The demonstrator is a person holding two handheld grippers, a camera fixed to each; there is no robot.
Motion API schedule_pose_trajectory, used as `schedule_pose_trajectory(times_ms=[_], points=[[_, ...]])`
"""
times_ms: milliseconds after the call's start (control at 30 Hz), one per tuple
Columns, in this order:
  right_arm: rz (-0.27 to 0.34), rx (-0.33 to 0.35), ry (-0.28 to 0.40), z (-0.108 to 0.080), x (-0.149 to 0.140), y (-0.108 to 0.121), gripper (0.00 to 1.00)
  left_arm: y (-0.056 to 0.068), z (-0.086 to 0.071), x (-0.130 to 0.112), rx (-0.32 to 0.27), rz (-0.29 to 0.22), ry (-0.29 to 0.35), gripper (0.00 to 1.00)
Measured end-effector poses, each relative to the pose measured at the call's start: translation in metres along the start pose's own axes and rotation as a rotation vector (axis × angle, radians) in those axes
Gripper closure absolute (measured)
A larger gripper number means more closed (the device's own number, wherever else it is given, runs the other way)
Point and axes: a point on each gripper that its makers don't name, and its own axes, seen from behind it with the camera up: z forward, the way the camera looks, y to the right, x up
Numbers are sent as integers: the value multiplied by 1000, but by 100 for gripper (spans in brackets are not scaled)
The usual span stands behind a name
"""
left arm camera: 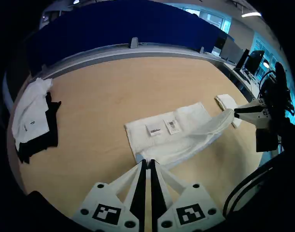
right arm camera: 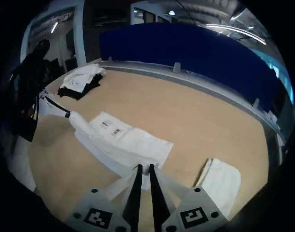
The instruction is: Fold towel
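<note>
The white towel (left arm camera: pixel 186 118) lies mid-worktop (left arm camera: pixel 108 96), soft, light and limp, near edge lifted; left gripper (left arm camera: pixel 147 162) and right gripper (right arm camera: pixel 144 167) each clamp a near corner, likely the best hold, since the cloth sags between them

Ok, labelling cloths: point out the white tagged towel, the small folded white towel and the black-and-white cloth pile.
White tagged towel (left arm camera: pixel 160 145), left gripper view, flat middle.
Small folded white towel (right arm camera: pixel 222 185), right gripper view, top face.
Black-and-white cloth pile (left arm camera: pixel 29 110), left gripper view, white top cloth.
</note>
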Motion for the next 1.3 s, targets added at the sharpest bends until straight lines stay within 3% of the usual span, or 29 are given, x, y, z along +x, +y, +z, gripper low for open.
schedule_pose_trajectory(times_ms=[267, 567, 1067, 1133, 1200, 1233, 1300], points=[[23, -5, -53, 29, -10, 15, 86, -6, 29, 1, -11, -5, -32, 92], [50, -13, -78, 49, -11, 24, 86, -15, 50, 11, -9, -6, -22, 91], [66, -45, -97, 63, -10, 30, 81, -27, 62, 24, 22, 18, 9, 79], [74, -53, -92, 64, -9, 32, 74, -30, 60, 26, 28, 20, 14, 78], [79, -59, -90, 63, -8, 33, 54, -31, 59, 27, 31, 23, 17, 68], [81, -62, -91, 63, -8, 34, 39, -32, 58, 27, 30, 25, 18, 63], [83, -63, -89, 63, -7, 35, 24, -33, 57, 28, 30, 27, 19, 54]])
